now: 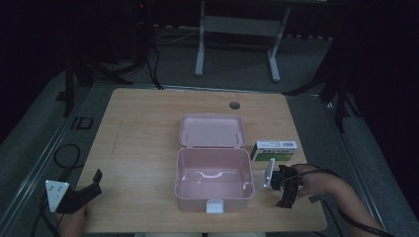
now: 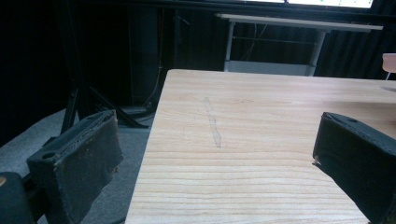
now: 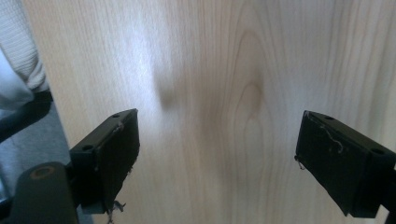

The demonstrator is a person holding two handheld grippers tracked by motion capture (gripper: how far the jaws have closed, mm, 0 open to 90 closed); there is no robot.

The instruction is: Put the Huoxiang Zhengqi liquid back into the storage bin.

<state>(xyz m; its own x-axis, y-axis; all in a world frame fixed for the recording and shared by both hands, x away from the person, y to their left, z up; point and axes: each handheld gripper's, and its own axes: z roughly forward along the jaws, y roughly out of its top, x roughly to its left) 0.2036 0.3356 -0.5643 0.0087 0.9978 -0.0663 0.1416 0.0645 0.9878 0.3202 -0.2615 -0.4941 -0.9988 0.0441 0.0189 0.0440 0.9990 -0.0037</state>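
Two grippers wait at the near edge, both with jaws spread wide and nothing between them: our left gripper (image 1: pixel 94 181) rests at the near left corner, our right gripper (image 1: pixel 288 193) hovers near the right side, pointed down at bare wood. Nearest the right one lies the small white-and-green cardboard box (image 1: pixel 274 150), flat on the table just right of the open pink plastic case (image 1: pixel 214 190) and apart from it. We judge the box light and stiff but crushable, its printed faces a bit slick, so we would take it across its two long sides with gentle pressure. The case's hinged lid (image 1: pixel 212 131) lies folded back, and its tray looks empty. Our surface is a pale wood-grain tabletop (image 1: pixel 143 128), smooth and matte. Beyond it, the room is dark, with grey carpet, black stands, cables and a white-legged desk (image 1: pixel 237 29).
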